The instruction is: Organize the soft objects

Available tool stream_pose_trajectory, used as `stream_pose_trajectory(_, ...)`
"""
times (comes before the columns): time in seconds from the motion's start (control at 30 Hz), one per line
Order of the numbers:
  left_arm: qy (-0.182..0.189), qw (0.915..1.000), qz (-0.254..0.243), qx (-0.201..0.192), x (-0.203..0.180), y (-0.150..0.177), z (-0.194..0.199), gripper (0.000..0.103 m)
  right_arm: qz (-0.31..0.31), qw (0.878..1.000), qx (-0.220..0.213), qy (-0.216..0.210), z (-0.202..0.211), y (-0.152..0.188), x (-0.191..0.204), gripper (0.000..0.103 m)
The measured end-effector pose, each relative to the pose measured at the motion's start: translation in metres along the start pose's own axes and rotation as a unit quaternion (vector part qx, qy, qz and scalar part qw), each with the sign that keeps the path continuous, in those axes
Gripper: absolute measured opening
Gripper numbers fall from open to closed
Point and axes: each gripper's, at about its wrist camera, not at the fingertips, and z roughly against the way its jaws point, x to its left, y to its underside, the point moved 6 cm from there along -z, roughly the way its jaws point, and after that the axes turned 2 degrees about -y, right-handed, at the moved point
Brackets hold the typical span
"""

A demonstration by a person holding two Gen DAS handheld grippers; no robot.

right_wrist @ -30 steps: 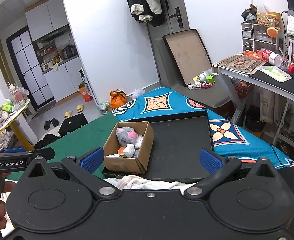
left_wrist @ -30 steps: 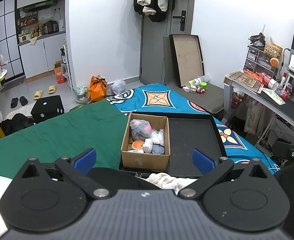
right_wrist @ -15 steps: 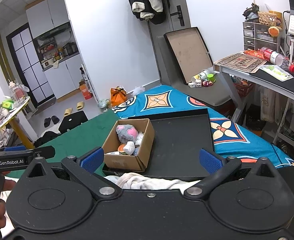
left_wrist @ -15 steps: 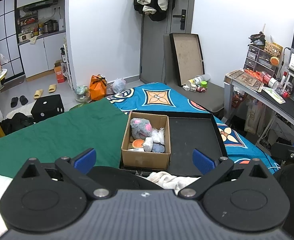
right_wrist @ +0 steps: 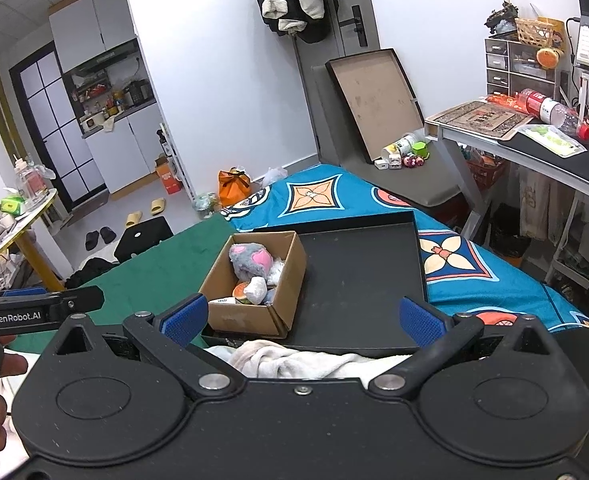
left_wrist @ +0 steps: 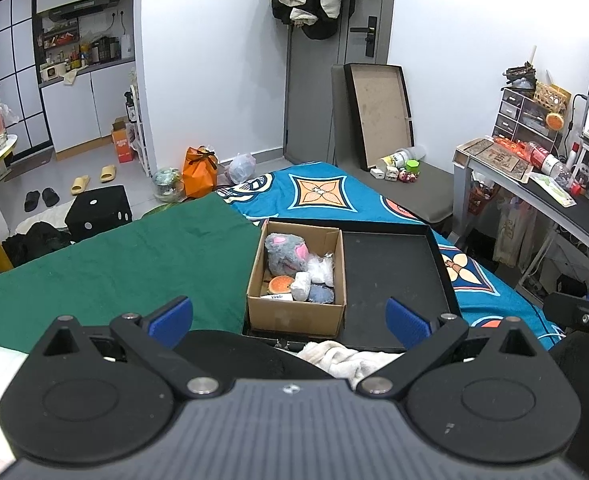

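Cardboard box (left_wrist: 296,280) on the left of the black tray (left_wrist: 394,280) holds grey plush toy (left_wrist: 286,252) and small soft items. Left gripper (left_wrist: 290,316) and right gripper (right_wrist: 302,316) hover near, jaws spread, empty. Scene fits either sorting ahead or done.

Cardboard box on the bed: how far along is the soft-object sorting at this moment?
Done: the cardboard box already holds a grey plush toy, an orange round toy and a few pale bundles. In hand: nothing; the left gripper and right gripper are both open and short of the box. Left: a white cloth lies loose at the near edge of the black tray, whose bare part holds nothing.
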Motion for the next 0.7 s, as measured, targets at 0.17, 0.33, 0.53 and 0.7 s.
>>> stream_pose_trajectory(0.17,0.000,1.0000,0.003,0.000,0.0006,0.0000,-0.0001,0.102,0.000,1.000,0.001,-0.002,-0.0006,0.0007,-0.0010,0.103)
stream_pose_trajectory(0.33,0.001,1.0000,0.001,0.002,0.0019,0.0027,-0.0011,0.102,0.000,1.000,0.004,-0.001,-0.0033,0.0019,-0.0030,0.103)
stream_pose_trajectory(0.53,-0.003,1.0000,-0.002,0.004,0.0015,0.0044,-0.0031,0.102,-0.001,1.000,0.010,0.000,-0.0072,0.0034,-0.0042,0.103)
stream_pose_trajectory(0.7,-0.002,1.0000,-0.004,0.004,0.0012,0.0046,-0.0041,0.102,-0.001,1.000,0.012,0.000,-0.0090,0.0044,-0.0051,0.103)
